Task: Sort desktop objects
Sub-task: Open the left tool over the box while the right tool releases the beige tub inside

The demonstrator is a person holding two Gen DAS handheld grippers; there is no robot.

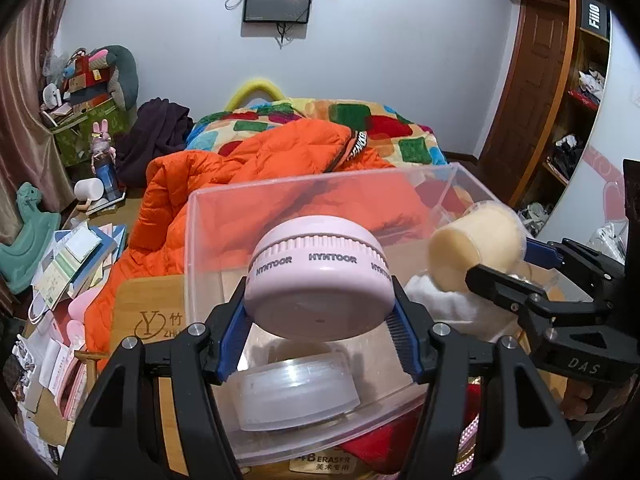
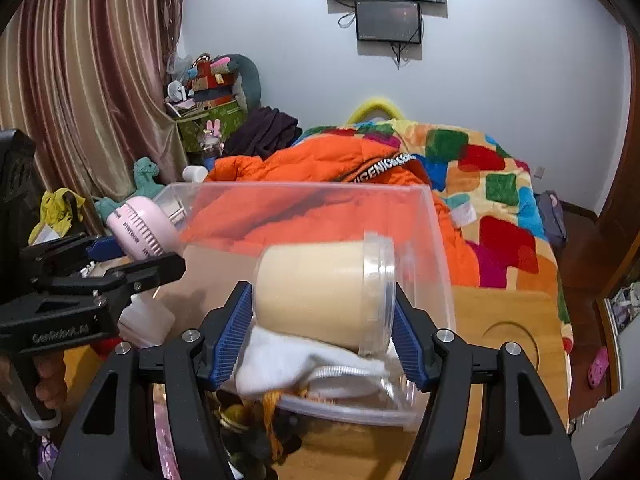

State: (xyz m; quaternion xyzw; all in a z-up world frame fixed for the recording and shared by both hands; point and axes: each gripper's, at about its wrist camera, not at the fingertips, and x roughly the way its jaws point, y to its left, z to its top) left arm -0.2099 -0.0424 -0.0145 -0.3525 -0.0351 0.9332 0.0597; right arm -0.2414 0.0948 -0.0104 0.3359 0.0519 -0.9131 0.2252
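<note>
**Both tools loaded over the clear bin**

Left wrist view: my left tool (image 1: 320,316) grips a round pink device (image 1: 318,276) marked HYNTOOR, its blue pads (image 1: 234,340) pressed on either side. I hold it above the clear plastic bin (image 1: 208,248), which stands on the wooden bench (image 1: 148,304). Below the pink device, on the bin floor, lies a translucent round lid (image 1: 296,392). A white cloth (image 1: 440,300) lies in the right part of the bin. At the right edge my right tool (image 1: 508,272) holds a cream-filled jar (image 1: 476,246), tilted, over the bin. Behind the bin an orange jacket (image 1: 248,184) lies on the bed.

Right wrist view: my right tool (image 2: 322,328) is clamped on the cream-filled jar (image 2: 320,288), which lies on its side with its clear lid (image 2: 378,292) toward the right. It sits just above the white cloth (image 2: 304,364) inside the clear plastic bin (image 2: 436,240). At the left, my left tool (image 2: 132,258) holds the round pink device (image 2: 142,230) at the bin's left side. The wooden bench (image 2: 508,320) shows bare to the right of the bin, and the orange jacket (image 2: 320,168) lies beyond.
</note>
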